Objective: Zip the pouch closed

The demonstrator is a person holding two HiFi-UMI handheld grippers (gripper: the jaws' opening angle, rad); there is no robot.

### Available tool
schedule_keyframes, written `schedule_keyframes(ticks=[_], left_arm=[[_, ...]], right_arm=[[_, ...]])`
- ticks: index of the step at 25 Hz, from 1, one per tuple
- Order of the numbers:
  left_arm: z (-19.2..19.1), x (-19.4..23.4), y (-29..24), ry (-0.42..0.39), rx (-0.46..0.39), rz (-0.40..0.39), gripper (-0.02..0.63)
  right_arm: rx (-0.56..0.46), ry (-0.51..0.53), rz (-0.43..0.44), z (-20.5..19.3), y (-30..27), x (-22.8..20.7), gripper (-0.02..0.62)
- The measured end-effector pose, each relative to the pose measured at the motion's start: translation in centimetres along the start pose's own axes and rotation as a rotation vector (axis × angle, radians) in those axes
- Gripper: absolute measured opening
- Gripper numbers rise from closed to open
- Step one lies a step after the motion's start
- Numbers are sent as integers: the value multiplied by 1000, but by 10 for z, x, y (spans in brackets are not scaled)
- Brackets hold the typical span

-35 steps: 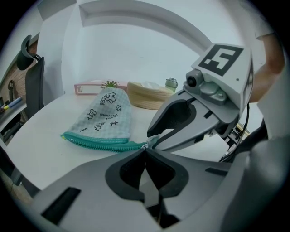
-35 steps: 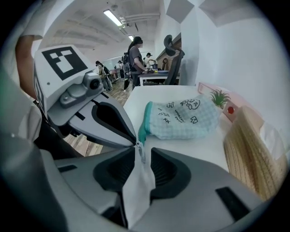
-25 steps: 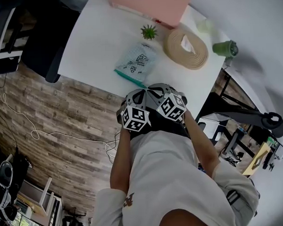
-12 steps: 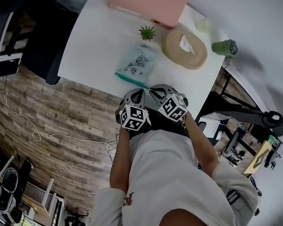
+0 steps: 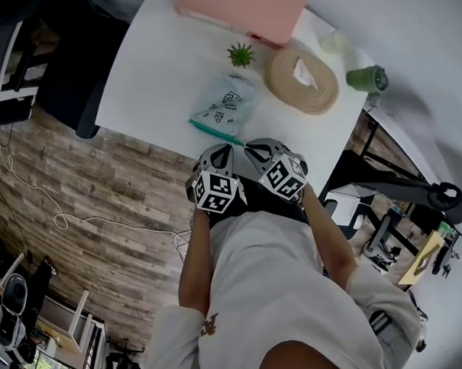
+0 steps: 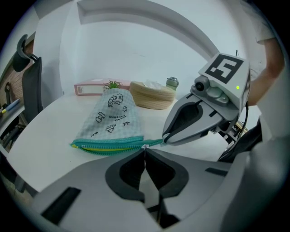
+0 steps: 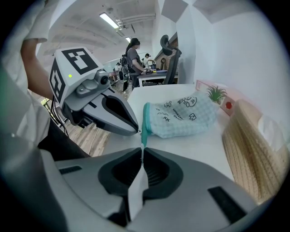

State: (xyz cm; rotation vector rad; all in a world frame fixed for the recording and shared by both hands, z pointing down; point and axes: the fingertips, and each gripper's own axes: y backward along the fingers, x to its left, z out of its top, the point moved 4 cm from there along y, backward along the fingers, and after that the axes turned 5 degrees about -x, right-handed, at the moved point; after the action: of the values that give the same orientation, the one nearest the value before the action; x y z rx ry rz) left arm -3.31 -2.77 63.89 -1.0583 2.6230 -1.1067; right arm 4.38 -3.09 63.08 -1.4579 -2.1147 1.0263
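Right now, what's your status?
Left tongs shut on zipper pull; right tongs shut on pouch end. Zipper open, yellow lining showing. Nothing in the way.

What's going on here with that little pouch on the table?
A person holds a hand-held gripper in each hand at the near edge of a white table, where a checked pouch lies. The left hand-held gripper is shut, seemingly on the zipper pull, and the right hand-held gripper is shut on the teal zipper end beside it. The zipper gapes open, yellow lining showing, so zipping has not started.
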Motion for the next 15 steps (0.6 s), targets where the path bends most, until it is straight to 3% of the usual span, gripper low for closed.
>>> schedule_keyframes(ticks=[15], left_arm=[[3, 20, 6, 12, -7, 44, -2]], right_arm=[[-4, 0, -12, 3, 2, -4, 18]])
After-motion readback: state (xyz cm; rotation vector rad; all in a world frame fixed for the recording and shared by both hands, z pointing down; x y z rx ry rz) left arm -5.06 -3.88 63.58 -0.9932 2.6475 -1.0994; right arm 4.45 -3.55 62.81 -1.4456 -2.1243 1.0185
